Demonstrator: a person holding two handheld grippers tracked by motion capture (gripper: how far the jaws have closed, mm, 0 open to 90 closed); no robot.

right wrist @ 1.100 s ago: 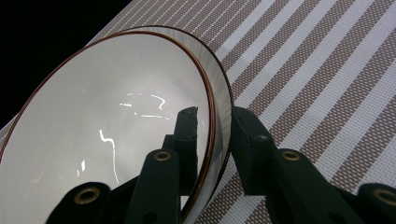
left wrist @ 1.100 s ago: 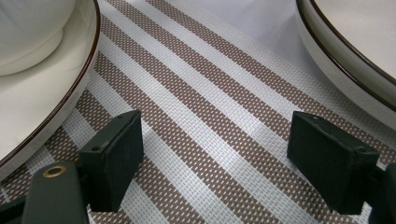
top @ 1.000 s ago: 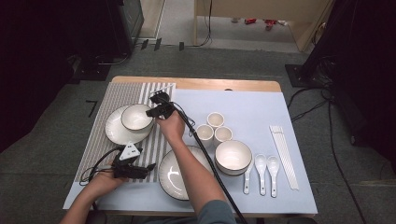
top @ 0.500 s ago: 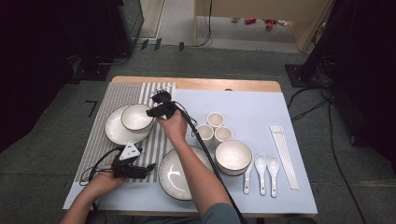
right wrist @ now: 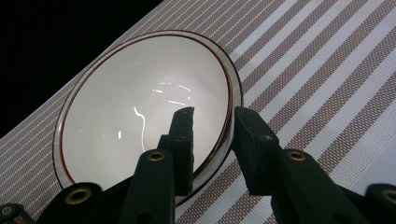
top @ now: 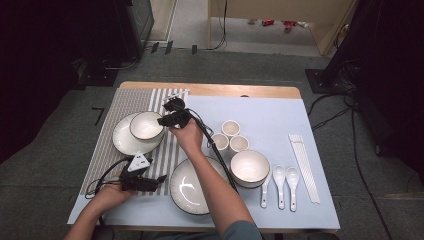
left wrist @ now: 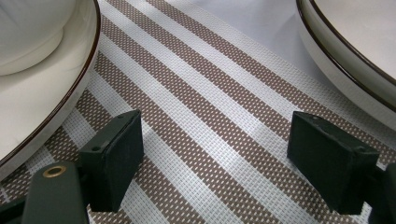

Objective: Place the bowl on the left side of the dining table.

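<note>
White glazed ceramic with a thin dark rim: that is the bowl (top: 146,125) the right gripper (top: 167,120) has hold of, and it sits on a matching plate (top: 122,142) on the striped placemat (top: 120,102) toward the table's far left corner. In the right gripper view the bowl (right wrist: 144,112) has one black jaw inside it and the other outside, so the rim runs between them; the jaws stand narrow and have just been closing, and the pads look to be pressing the wall, though I cannot see the contact itself. The right hand (top: 187,135) reaches across from the near edge, its cable trailing back over the forearm.

The left gripper (top: 145,182) lies low on the placemat near the table's near left corner, held in the left hand (top: 112,192). In the left gripper view its jaws stand wide apart with only striped weave (left wrist: 210,116) between them, the plate's edge (left wrist: 56,112) at one side and a second plate's rim (left wrist: 345,60) at the other.

That second plate (top: 187,187) sits at the near edge, partly under the right forearm. Toward the middle stand three small cups (top: 230,128), a second bowl (top: 249,167) just beside them, then three white spoons (top: 279,182) and a pair of chopsticks (top: 304,167) toward the right edge, all on a pale blue cloth (top: 270,110).
</note>
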